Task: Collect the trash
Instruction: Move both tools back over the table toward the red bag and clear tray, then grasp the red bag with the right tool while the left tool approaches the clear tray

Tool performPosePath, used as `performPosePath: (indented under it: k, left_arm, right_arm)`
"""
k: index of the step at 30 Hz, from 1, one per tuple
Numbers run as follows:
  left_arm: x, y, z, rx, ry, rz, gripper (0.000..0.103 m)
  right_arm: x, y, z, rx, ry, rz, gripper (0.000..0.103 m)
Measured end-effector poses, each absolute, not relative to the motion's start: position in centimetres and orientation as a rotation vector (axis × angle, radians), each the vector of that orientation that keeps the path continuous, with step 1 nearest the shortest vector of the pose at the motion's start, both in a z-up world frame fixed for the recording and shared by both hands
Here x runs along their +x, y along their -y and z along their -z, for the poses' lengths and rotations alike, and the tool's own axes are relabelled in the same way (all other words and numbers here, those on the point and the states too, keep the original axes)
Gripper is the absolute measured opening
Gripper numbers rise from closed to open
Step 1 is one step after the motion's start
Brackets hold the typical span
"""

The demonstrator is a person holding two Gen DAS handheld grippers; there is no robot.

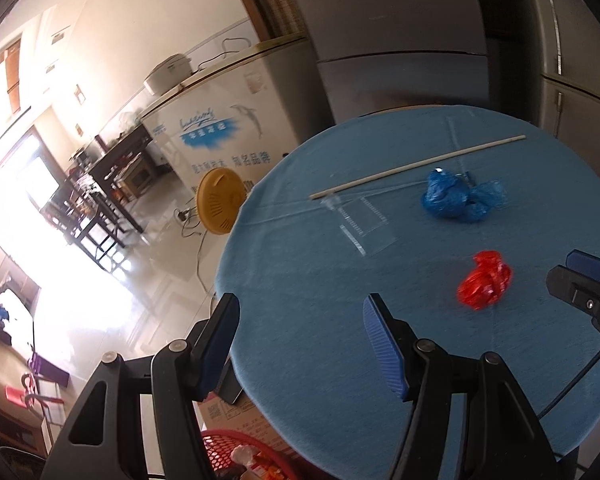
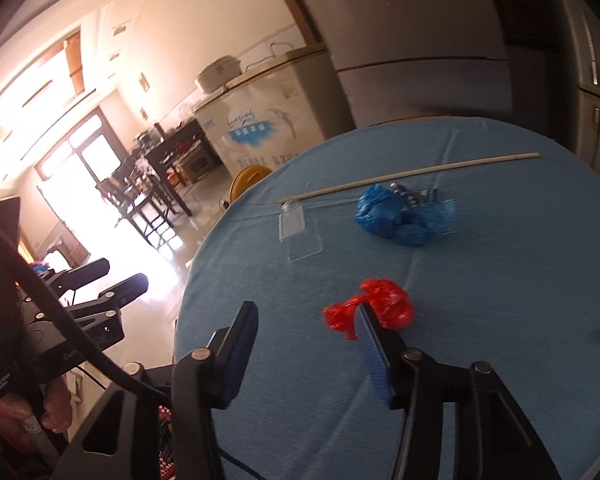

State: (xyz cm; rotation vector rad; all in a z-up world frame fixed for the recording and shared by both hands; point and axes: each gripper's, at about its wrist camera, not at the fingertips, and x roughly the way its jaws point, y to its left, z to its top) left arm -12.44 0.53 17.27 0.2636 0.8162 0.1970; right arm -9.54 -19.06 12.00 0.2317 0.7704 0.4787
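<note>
We see a round table [image 1: 300, 280] under a blue cloth, with a crumpled red wrapper [image 1: 485, 280] toward its near edge, a crumpled blue bag [image 1: 456, 198] closer to the middle, and a thin wooden stick [image 1: 416, 166] lying toward the far edge. Our left gripper [image 1: 300, 344] hangs over the table's left edge, its jaws apart and empty. Our right gripper [image 2: 306, 356] also has its jaws apart with nothing between them, its right finger just in front of the red wrapper.

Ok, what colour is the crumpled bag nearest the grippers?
Red; the crumpled bag shows best in the left wrist view, unobstructed on the blue tablecloth.
</note>
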Motion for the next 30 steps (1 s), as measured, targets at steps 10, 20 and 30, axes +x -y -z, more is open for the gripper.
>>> performPosePath:
  k: [10,20,30]
  left_arm:
    - [-10.8,4.0,-17.7,0.314,-0.798,-0.117,0.065]
    - [-8.7,7.0,-17.3,0.345,-0.806,-0.059,0.065]
    - [-6.8,7.4,-16.4,0.335,-0.829,-0.041,0.065]
  right_arm:
    - [-9.6,23.4,-11.4,0.274,-0.758,-0.387,0.055]
    - [-9.1,26.5,-10.7,0.313,-0.763,-0.322,0.055]
    - [-7.6,27.3,-9.8,0.344,-0.791,-0.299,0.055]
